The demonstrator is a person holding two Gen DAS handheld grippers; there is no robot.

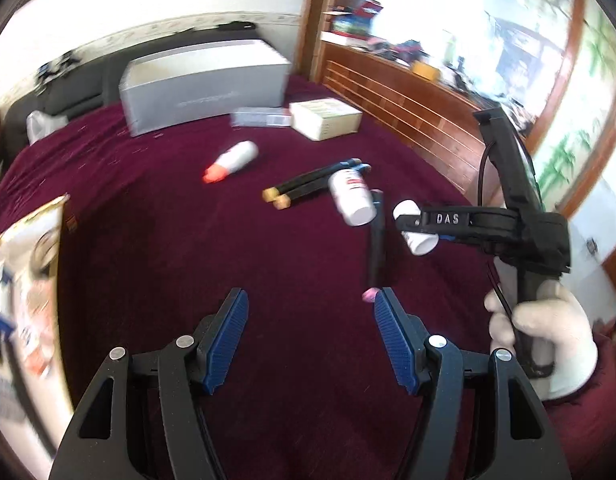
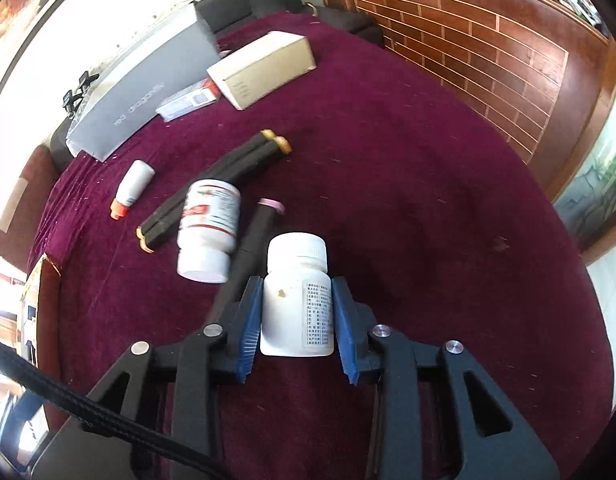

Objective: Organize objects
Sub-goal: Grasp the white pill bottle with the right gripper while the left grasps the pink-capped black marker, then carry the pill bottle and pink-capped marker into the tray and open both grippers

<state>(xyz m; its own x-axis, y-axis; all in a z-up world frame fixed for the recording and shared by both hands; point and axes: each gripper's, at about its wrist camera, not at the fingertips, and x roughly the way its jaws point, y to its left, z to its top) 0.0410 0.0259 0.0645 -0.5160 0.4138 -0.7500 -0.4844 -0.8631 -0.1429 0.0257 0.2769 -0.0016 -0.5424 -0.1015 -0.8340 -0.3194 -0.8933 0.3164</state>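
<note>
Pads of the right gripper [image 2: 296, 316] pressed both sides of a white pill bottle [image 2: 297, 300], about midway up its body, its cap pointing away from the tool. The bottle sat near the middle of the dark red cloth [image 2: 428, 220], just right of a black tube with a pink end [image 2: 260, 232]. To do this step well, the grip probably needed to stay square on the body, below the cap, and the lift go straight up so the tube beside it was not dragged along. Left of the tube lay a second bottle with a red label [image 2: 210, 228], resting against a pair of black sticks [image 2: 212, 188]; farther left was a small bottle with an orange tip [image 2: 132, 188]. At the far side stood a cream box [image 2: 264, 68] and a grey box [image 2: 140, 92]. The left gripper [image 1: 310, 340] was about half open and held nothing, hanging above bare cloth near the tube's pink end. A likely place for the bottle was not clear from these views.
</note>
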